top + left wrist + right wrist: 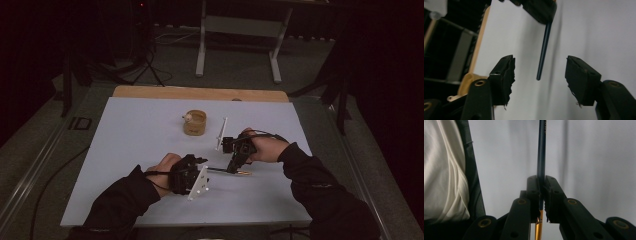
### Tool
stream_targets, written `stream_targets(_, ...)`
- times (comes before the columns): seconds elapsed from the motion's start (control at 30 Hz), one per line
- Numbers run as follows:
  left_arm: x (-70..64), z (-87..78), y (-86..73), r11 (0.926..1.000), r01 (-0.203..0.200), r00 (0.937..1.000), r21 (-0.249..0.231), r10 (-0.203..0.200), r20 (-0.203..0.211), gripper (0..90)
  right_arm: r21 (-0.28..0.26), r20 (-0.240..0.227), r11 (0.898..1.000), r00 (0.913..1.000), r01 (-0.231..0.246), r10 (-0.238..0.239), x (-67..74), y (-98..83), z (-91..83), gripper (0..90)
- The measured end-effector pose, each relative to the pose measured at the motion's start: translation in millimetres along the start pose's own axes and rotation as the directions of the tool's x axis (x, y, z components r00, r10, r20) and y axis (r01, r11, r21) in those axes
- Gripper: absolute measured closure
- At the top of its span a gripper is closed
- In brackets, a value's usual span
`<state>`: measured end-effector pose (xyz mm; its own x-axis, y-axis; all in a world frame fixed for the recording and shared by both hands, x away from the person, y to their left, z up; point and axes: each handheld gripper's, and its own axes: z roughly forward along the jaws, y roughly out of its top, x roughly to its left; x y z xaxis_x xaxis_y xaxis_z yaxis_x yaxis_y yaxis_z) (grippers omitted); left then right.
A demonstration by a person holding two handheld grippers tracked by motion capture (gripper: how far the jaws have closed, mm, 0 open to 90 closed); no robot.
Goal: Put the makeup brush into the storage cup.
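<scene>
My white table top [130, 150], wooden edge strip [200, 93] along its far side, small round wooden cup [195, 123] standing just short of that strip, near mid-width.

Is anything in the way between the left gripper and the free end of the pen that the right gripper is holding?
Nothing visible. The left gripper is open, and the dark pen hangs in the gap ahead of its pads, with bare white table behind. The right gripper clamps the pen's other end.
</scene>
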<state>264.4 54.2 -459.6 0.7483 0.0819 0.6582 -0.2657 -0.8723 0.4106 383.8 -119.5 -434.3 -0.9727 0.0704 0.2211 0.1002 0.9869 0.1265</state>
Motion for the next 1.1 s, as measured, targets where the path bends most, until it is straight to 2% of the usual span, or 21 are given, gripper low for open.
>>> stream_targets(0.1,-5.8,9.3,3.7,0.9994,-0.018,0.9993,0.028,0.019,-0.032,45.5,-0.006,-0.002,1.0,1.0,0.009,-0.009,0.1,1.8,0.2,82.8)
stream_targets(0.23,-11.2,17.7,6.6,0.9987,-0.044,0.9979,0.026,0.045,-0.046,53.5,-0.001,0.001,1.0,0.9998,0.021,-0.021,1.6,4.9,-1.2,82.8)
stream_targets(0.33,-13.8,21.3,7.1,0.997,-0.064,0.9964,0.044,0.066,-0.053,58.9,-0.004,-0.001,1.0,0.9997,0.024,-0.024,3.2,6.4,-1.9,82.8)
stream_targets(0.4,-16.3,24.2,7.7,0.9953,-0.081,0.9942,0.054,0.084,-0.067,65.9,-0.001,0.0,1.0,0.9997,0.026,-0.026,2.9,6.9,-2.1,82.9)
stream_targets(0.47,-17.0,26.1,7.9,0.9908,-0.107,0.991,0.084,0.113,-0.072,70.0,-0.001,0.001,1.0,0.9997,0.026,-0.026,2.4,7.2,-1.8,82.8)
stream_targets(0.57,-18.7,29.6,8.2,0.9871,-0.12,0.99,0.107,0.127,-0.062,73.4,0.002,0.003,1.0,0.9997,0.025,-0.025,2.7,7.9,-1.5,82.8)
stream_targets(0.63,-19.6,31.1,8.3,0.9876,-0.118,0.9903,0.103,0.125,-0.061,74.1,-0.001,-0.001,1.0,0.9997,0.026,-0.026,2.6,8.3,-1.3,82.8)
stream_targets(0.7,-20.3,31.9,8.9,0.984,-0.134,0.9878,0.118,0.142,-0.064,76.8,-0.001,-0.003,1.0,0.9996,0.027,-0.027,2.4,8.9,-1.1,82.8)
stream_targets(0.8,-18.9,33.3,9.1,0.9848,-0.123,0.9882,0.123,0.133,-0.076,82.7,0.004,-0.002,1.0,0.9996,0.027,-0.027,2.3,10.2,-0.3,82.9)
stream_targets(0.83,-18.3,33.8,9.0,0.9849,-0.117,0.9898,0.127,0.127,-0.066,84.2,0.006,0.004,1.0,0.9996,0.026,-0.026,2.6,10.6,-0.2,82.9)
stream_targets(1.03,-17.1,34.9,9.4,0.9814,-0.127,0.9898,0.144,0.134,-0.047,85.9,0.009,0.013,1.0,0.9995,0.029,-0.029,3.4,11.7,1.0,82.7)
stream_targets(1.1,-16.2,35.1,9.3,0.9813,-0.121,0.9911,0.15,0.128,-0.037,85.9,-0.008,0.012,1.0,0.9998,0.015,-0.015,2.8,10.5,2.4,80.2)
